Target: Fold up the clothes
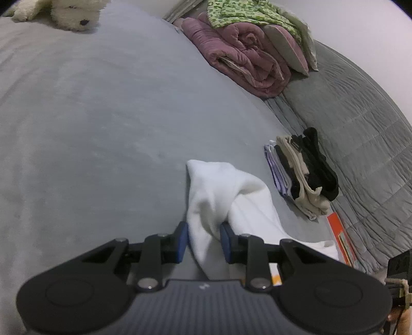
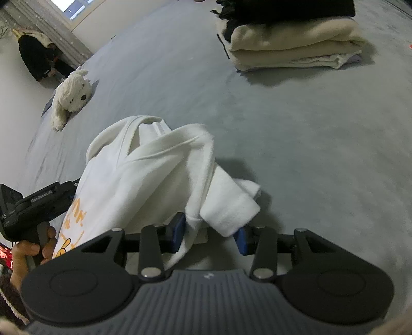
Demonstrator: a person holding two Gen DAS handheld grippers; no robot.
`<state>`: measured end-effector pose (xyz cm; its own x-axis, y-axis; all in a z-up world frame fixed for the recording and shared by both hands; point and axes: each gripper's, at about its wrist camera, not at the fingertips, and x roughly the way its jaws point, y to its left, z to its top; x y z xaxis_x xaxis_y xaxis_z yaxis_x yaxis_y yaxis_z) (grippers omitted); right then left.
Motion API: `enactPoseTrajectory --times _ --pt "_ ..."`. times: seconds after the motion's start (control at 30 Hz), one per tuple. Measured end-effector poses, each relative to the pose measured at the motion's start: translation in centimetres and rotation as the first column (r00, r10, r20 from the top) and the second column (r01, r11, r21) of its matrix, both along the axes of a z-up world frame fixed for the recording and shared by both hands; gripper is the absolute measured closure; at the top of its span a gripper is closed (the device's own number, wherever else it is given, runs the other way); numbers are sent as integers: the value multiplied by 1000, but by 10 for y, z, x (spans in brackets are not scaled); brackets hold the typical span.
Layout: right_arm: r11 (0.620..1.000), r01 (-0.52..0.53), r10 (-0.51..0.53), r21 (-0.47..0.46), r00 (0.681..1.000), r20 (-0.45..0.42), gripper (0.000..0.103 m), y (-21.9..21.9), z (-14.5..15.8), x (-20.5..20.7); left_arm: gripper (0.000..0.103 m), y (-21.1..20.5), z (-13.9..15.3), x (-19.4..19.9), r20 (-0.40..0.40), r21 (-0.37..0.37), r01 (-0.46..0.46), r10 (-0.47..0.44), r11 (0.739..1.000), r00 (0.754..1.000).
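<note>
White garment [image 1: 219,195], a sweatshirt-like top with ribbed cuff, bunched on the grey bedspread [image 1: 90,116], lower centre of both wrist views. In the left wrist view its long axis runs from the gripper up toward mid-frame, free end pointing away and slightly left; a second fold trails to lower right. In the right wrist view the sleeve cuff [image 2: 229,208] points to lower right, the body of the cloth heaped up and left toward centre. Orange-yellow print [image 2: 74,221] on the cloth at lower left; lettering not readable.

Left gripper [image 1: 203,238]: blue pads pinched on a gathered fold of the white garment, cloth pressed on both sides. Seen also at left edge of the right wrist view, held by a hand [image 2: 31,250]; small white text on its body, too blurred to read fully.

Right gripper [image 2: 211,235]: cloth lies between the pads; left pad touches fabric, right pad stands beside the cuff. Whether it clamps, cannot tell.

Outward: stack of folded clothes [image 1: 301,175], black, beige, pale lilac, right of the garment. Orange-edged flat item [image 1: 340,237] just below the stack. Rolled mauve quilt [image 1: 247,59] upper centre-right, green-patterned cloth [image 1: 247,13] on top. White plush dog [image 1: 69,13] upper left.
</note>
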<state>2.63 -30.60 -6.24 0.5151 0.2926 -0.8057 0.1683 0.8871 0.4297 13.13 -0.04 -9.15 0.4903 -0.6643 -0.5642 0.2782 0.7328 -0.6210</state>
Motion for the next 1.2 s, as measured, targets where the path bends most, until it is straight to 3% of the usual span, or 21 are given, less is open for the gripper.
enactPoseTrajectory --times 0.07,0.1,0.27,0.53,0.7,0.9,1.07,1.2 --pt "1000 -8 8 -7 1000 3 73 4 0 4 89 -2 -1 -1 1 12 -15 15 1000 1000" --pt "1000 -12 12 -5 1000 6 74 6 -1 6 97 -3 1 -2 3 37 -24 24 999 1000" --pt "998 12 -7 -69 998 61 85 21 9 8 98 -1 22 -12 85 150 -71 59 986 995" --pt "991 66 -35 -119 970 241 90 49 40 12 98 34 72 -35 225 276 -200 139 940 964" --pt "985 98 -42 -143 936 350 90 79 58 13 98 54 100 -52 325 326 -298 189 897 926" --pt "982 120 -42 -145 890 453 91 118 77 23 98 86 118 -66 410 340 -433 283 835 867" --pt "972 121 0 -201 858 514 91 147 88 23 98 107 130 -64 455 342 -473 297 812 840" --pt "953 121 49 -277 841 538 92 170 90 29 98 120 131 -58 456 339 -488 313 804 833"
